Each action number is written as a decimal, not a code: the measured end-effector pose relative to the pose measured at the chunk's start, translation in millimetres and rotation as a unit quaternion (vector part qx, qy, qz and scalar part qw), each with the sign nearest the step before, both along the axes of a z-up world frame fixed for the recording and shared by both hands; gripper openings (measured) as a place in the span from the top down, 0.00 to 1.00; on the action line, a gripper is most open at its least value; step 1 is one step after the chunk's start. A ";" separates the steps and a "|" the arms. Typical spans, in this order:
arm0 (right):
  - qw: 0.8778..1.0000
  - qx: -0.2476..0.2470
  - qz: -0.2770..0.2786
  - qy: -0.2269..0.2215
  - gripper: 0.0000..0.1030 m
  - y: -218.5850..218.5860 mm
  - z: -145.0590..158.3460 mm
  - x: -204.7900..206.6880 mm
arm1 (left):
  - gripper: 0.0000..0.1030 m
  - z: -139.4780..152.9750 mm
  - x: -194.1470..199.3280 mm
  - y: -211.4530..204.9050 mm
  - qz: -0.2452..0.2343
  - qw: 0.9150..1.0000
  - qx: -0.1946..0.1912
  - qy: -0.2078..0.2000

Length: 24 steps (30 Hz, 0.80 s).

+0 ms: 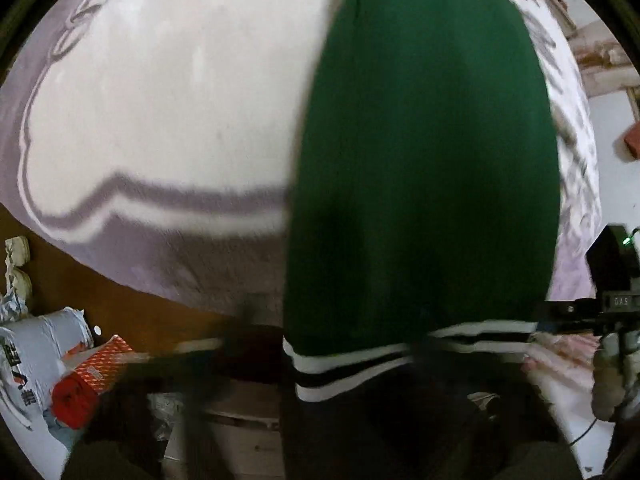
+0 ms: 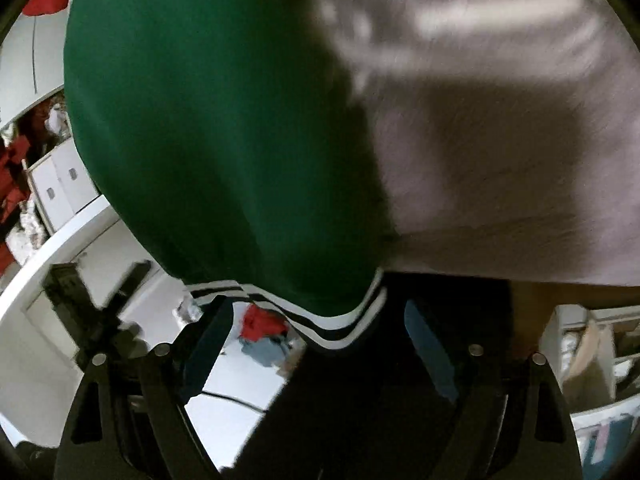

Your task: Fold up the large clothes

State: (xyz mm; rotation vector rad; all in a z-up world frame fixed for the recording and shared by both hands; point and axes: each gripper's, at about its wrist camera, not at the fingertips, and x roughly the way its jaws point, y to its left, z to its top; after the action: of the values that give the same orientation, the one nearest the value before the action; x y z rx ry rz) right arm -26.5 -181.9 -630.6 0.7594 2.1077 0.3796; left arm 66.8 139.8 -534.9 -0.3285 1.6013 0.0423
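A green garment (image 1: 424, 160) with a black-and-white striped hem (image 1: 352, 364) stretches between my two grippers above a bed (image 1: 168, 92) covered in white and lilac bedding. From the left wrist, the cloth fills the centre and right of the view, running from the top edge down to the hem near the bottom; my left gripper (image 1: 344, 412) is lost in blur and dark fabric, so I cannot tell how its jaws stand, though the hem sits right where they would be. My right gripper (image 1: 608, 320) shows at the far right of that view, level with the hem's other end.

From the right wrist, the garment (image 2: 216, 128) hangs from upper left toward the centre, its hem (image 2: 316, 320) dropping between the fingers (image 2: 208, 344) of my right gripper (image 2: 316, 344). The fingers appear spread to either side of the cloth, but blur hides whether their tips pinch it, so I cannot tell.

A red roll (image 1: 74, 402) and an orange patterned box (image 1: 102, 364) lie on the floor beside the bed. White cabinets (image 2: 60, 188) stand behind the garment.
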 end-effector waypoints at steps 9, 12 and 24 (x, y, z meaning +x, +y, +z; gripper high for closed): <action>0.999 -0.026 0.002 -0.047 0.86 13.0 1.2 -29.7 | 0.80 -21.6 0.8 25.1 0.035 0.999 -0.024 -0.020; 0.999 -0.020 0.005 -0.038 0.85 17.1 -18.7 -34.1 | 0.77 -8.2 8.7 19.6 0.017 0.999 -0.024 -0.016; 0.994 0.093 -0.028 -0.057 0.16 -0.5 -56.8 -35.3 | 0.30 -47.0 15.2 18.2 0.045 0.985 -0.168 -0.012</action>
State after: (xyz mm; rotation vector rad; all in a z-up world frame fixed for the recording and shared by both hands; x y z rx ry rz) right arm -61.7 -182.4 -687.4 0.8824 1.9587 0.5813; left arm 82.0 157.9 -582.0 -0.6612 1.5679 -0.1650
